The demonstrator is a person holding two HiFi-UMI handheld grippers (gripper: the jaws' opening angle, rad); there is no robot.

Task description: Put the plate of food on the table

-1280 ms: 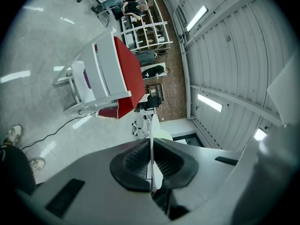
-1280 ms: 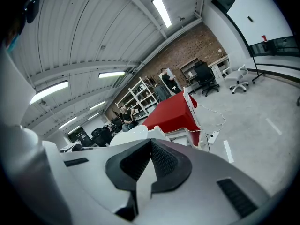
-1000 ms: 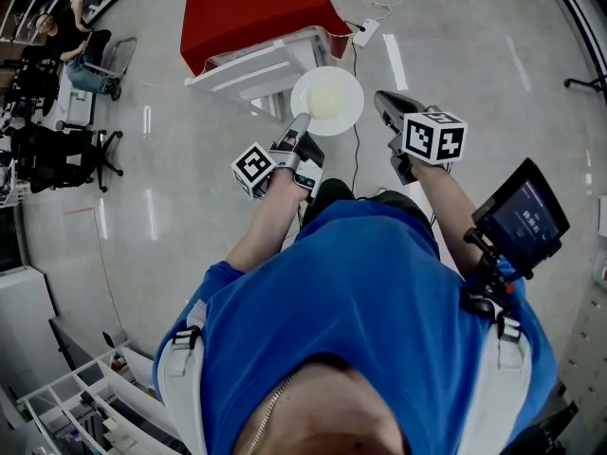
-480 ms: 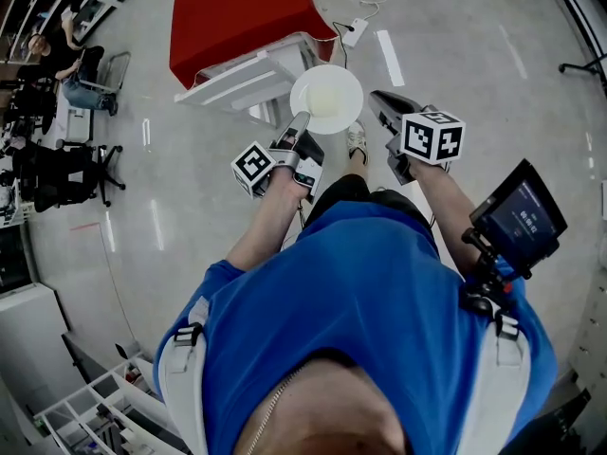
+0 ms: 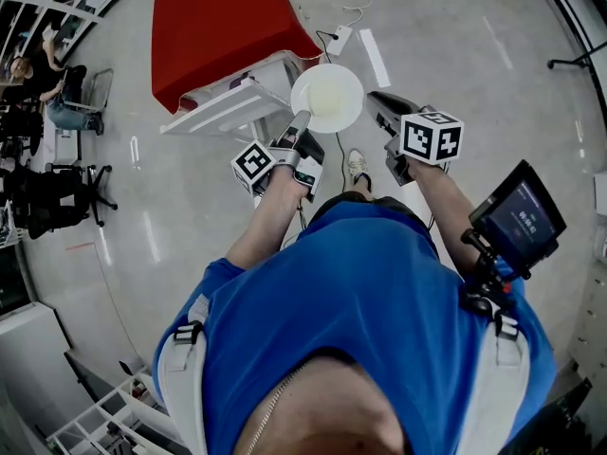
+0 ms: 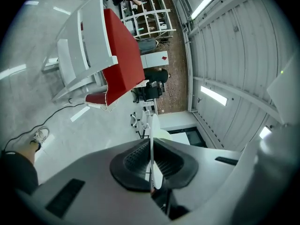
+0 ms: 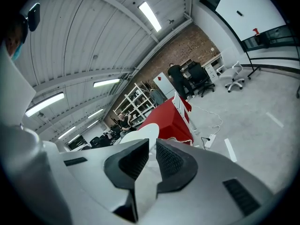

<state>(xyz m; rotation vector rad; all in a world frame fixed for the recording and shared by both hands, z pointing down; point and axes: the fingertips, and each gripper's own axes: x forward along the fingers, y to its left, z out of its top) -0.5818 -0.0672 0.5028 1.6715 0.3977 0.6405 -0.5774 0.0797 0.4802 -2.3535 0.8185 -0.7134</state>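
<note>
Left gripper view is showing the jaws of the left gripper (image 6: 151, 146) clenching only the rim of the plate (image 5: 327, 98), which is projecting beyond them, short of the red bench (image 5: 218, 27), so it is risking tilting and spilling while the right gripper (image 7: 152, 149) is idling alongside, jaws slightly parted, empty.

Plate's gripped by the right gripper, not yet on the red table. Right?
Wrong gripper. The left gripper has the plate: the left gripper view shows its jaws shut on the rim. The right gripper holds nothing. The rest stands: the plate is not yet on the red table.
</note>
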